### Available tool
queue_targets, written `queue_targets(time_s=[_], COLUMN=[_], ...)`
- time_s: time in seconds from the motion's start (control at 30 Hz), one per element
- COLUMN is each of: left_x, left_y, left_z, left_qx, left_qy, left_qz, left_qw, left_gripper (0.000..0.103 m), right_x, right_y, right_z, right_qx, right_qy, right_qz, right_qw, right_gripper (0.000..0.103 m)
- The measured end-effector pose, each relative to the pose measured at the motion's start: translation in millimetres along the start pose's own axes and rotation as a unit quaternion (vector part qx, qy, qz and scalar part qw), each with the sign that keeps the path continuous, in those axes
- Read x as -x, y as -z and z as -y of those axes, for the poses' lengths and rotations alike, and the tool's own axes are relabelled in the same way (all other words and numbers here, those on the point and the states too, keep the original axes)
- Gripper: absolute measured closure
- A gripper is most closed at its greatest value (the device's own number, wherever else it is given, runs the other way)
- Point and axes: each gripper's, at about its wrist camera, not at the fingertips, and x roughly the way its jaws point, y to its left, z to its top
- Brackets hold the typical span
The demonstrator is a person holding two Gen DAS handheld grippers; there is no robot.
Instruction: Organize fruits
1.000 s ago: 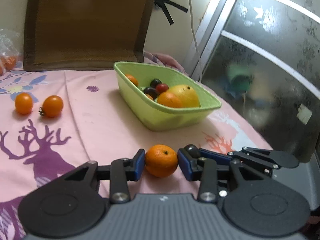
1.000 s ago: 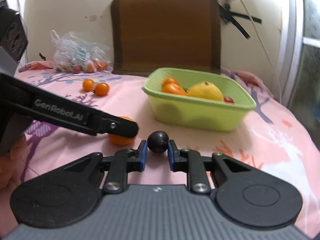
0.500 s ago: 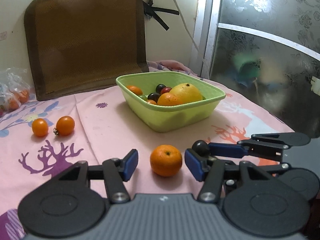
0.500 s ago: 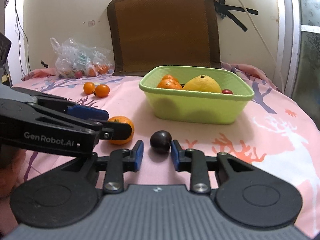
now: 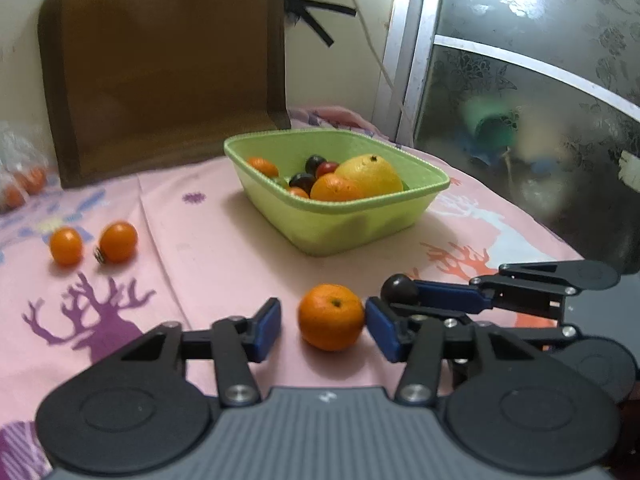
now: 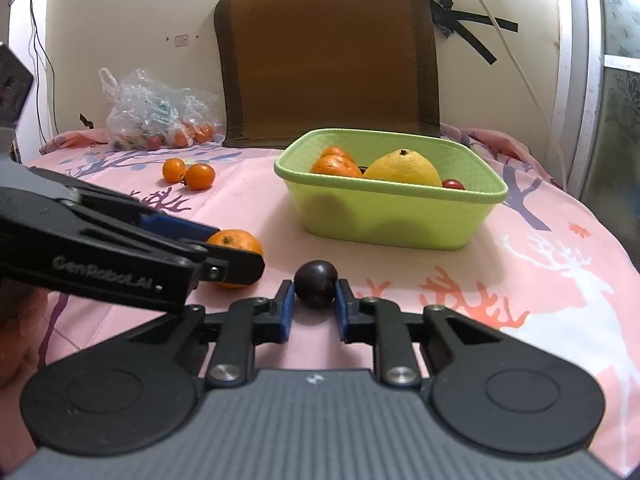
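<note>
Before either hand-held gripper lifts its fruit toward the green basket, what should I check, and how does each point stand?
1. Right hand-held gripper pads touching the dark plum: ok.
2. Left hand-held gripper closed on the orange: not ok, gap on one side.
3. Room in the green basket: ok.
4. Grippers clear of each other: cannot tell, very close.
5. Plum grip firm: cannot tell.

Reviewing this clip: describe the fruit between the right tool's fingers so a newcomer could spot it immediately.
Start at the green basket on the pink deer-print tablecloth. In front of it, near the table's front edge, the right tool has its blue pads on either side of a small dark plum. It is the only near-black fruit outside the basket; its neighbour, the mandarin, is orange and larger.
</note>
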Motion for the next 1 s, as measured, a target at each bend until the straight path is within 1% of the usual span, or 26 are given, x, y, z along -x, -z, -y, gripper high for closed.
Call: queue_targets(time_s=[0.03, 0.1, 0.2, 0.33, 0.43, 0.5, 0.57, 0.7, 0.8, 0.87, 0.9, 1.0], left_x=[-1, -1, 5, 12, 5, -8, -24, -67, -92, -99, -102, -92], left_y=[0, -2, -12, -42, -71, -89, -103, -121, -126, -128, -130, -133], left_z=[-3, -5, -10, -14, -15, -14, -14, -16, -15, -15, -18, -25], left_qx=[0.009, 0.013, 0.034, 0.036, 0.028, 0.017, 0.016, 0.033, 0.031, 0.03, 0.035, 0.049], left_qy=[0.012, 0.02, 0.045, 0.062, 0.062, 0.057, 0.05, 0.046, 0.028, 0.015, 0.017, 0.026], left_qz=[-0.003, -0.003, 0.008, 0.041, 0.053, 0.057, 0.053, 0.024, 0.008, 0.007, 0.007, 0.027], left_qw=[0.9999, 0.9997, 0.9984, 0.9966, 0.9963, 0.9966, 0.9972, 0.9981, 0.9991, 0.9994, 0.9992, 0.9981], left_gripper=[0.066, 0.067, 0.067, 0.067, 0.067, 0.067, 0.067, 0.067, 0.064, 0.063, 0.063, 0.063], right_x=[1, 3, 13, 24, 18, 6, -9, -41, -58, -65, -67, -62], right_y=[0, -1, -5, -23, -41, -51, -60, -65, -66, -63, -60, -57], right_z=[1, 7, 19, 37, 55, 71, 84, 102, 106, 112, 115, 122], right_qx=[-0.004, -0.021, -0.05, -0.067, -0.077, -0.09, -0.104, -0.123, -0.125, -0.141, -0.154, -0.174], right_qy=[-0.001, -0.003, -0.01, 0.002, 0.015, 0.017, 0.026, 0.027, 0.03, 0.036, 0.033, 0.031], right_qz=[0.001, 0.01, 0.041, 0.092, 0.11, 0.113, 0.106, 0.084, 0.076, 0.084, 0.088, 0.105], right_qw=[1.0, 1.0, 0.998, 0.994, 0.991, 0.989, 0.989, 0.988, 0.989, 0.986, 0.984, 0.979], right_gripper=[0.079, 0.079, 0.079, 0.079, 0.079, 0.079, 0.079, 0.079, 0.077, 0.075, 0.07, 0.071])
